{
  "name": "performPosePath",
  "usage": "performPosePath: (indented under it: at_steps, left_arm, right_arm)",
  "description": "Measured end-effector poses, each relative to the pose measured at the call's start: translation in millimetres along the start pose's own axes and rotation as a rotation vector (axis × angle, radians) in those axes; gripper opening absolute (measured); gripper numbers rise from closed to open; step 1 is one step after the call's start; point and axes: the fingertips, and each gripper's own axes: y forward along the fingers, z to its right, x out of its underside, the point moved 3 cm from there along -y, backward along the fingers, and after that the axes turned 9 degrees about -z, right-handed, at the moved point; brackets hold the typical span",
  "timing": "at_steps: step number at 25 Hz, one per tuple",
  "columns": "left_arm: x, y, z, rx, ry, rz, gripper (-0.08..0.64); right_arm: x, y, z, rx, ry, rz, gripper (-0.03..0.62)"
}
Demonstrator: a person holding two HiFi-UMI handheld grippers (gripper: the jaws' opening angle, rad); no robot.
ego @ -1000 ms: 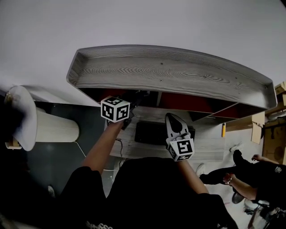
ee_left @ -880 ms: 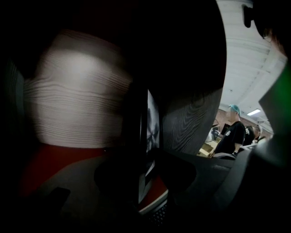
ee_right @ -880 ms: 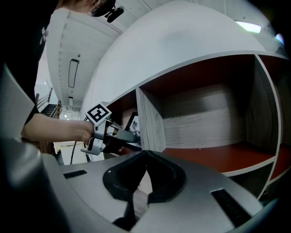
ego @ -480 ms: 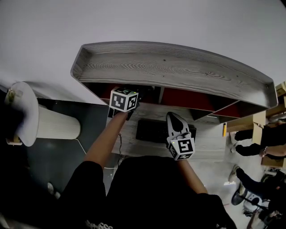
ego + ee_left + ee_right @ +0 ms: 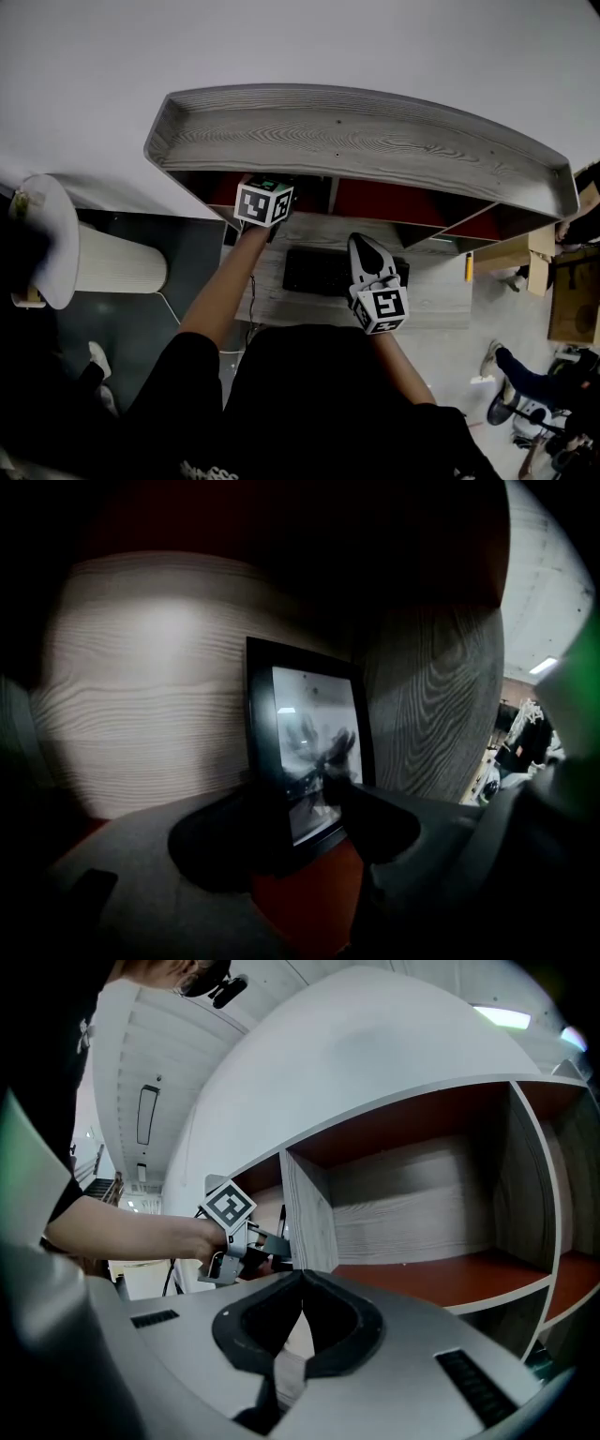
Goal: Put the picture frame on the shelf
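A black picture frame (image 5: pixel 305 752) with a glass front stands upright on the red floor of a shelf compartment, against its grey wood back wall. My left gripper (image 5: pixel 300 797) reaches into that compartment. Its jaws have just been opening and now stand open on either side of the frame's lower part. In the head view only its marker cube (image 5: pixel 263 202) shows, under the shelf top (image 5: pixel 356 141). My right gripper (image 5: pixel 366 251) hangs in front of the shelf, shut and empty (image 5: pixel 302 1283), and its view catches the left gripper (image 5: pixel 267 1251) beside a divider (image 5: pixel 309 1213).
A wide empty compartment with a red floor (image 5: pixel 441 1279) lies right of the divider. Below the shelf there is a dark flat object (image 5: pixel 314 274) on a pale surface and a yellow item (image 5: pixel 469 270). A white cylinder (image 5: pixel 103 262) stands at the left, cardboard boxes (image 5: pixel 572 309) at the right.
My left hand and its cube have moved up and to the right, farther under the shelf top. My right gripper has stayed in place. The person at the right has moved away.
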Motion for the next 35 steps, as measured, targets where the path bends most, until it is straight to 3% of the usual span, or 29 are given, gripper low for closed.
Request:
performPosePath:
  at_steps: [11,19,29,35]
  left_arm:
    - [-2,-2,-1,0.003,0.008,0.025,0.316]
    - [2,-20,-6,-0.002,-0.014,0.102,0.321]
    - [43,-106,9,0.005,-0.128,0.251,0.319]
    - [88,-172,46,0.064,-0.136,0.32,0.278]
  right_arm:
    - [7,-2,0,0.001,-0.006,-0.013,0.012]
    - [6,-4,-2,-0.002,0.002,-0.008,0.012]
    - [6,-21,-20,0.02,-0.008,-0.011,0.012]
    - [6,-47,-48,0.044,-0.012,-0.013,0.012]
